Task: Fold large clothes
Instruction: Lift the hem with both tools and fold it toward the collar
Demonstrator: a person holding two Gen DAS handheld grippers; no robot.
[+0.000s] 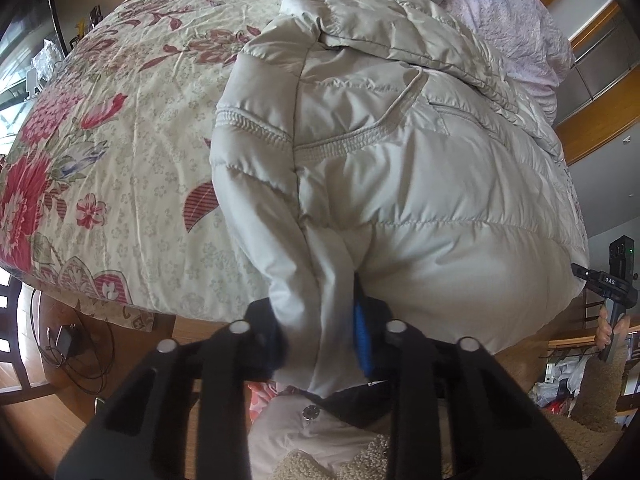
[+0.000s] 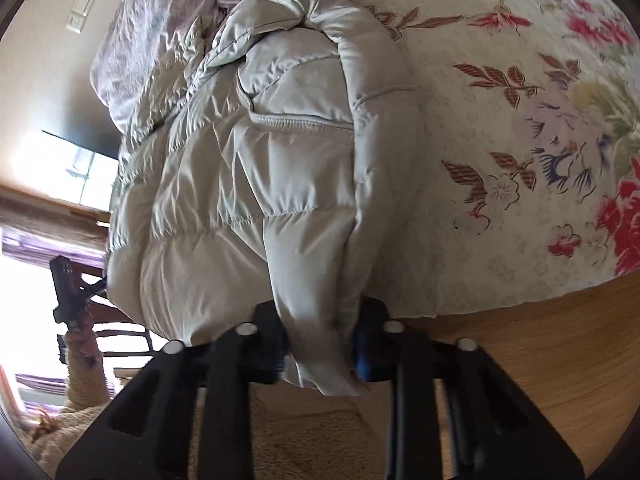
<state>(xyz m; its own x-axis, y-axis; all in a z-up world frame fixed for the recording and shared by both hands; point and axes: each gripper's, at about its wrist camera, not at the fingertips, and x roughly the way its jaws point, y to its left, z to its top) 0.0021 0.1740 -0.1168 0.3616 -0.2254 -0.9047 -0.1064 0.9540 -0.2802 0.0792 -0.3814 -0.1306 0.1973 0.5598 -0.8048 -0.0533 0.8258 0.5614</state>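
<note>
A: Left claw (image 1: 320,344) — gripping anything?
B: Pinching a fold of the puffer jacket (image 1: 400,184) at its near hem, jaws drawn narrow on the cloth, a blue pad (image 1: 362,332) pressing against the fabric.

A: And the right claw (image 2: 322,346)?
B: Clamping the same pale grey jacket at its other near corner, jaws likewise narrow, a bunch of cloth hanging down between the fingers.

A: Lying where, the jacket?
B: Spreading over the bed, on the floral bedspread (image 1: 120,152), with the near hem overhanging the bed's edge toward both claws. Quilted seams and a ribbed band (image 1: 340,144) showing across the upper side.

A: Beyond it?
B: Touching a crumpled lilac sheet (image 1: 512,16) at the far end. Wooden floor (image 2: 540,352) showing below the bed's edge.

A: Seeing either claw from the other side?
B: Showing at the right edge of the left view, a hand (image 1: 610,330) holding the other device; a fleecy cream sleeve (image 2: 84,372) showing at the left of the right view.
</note>
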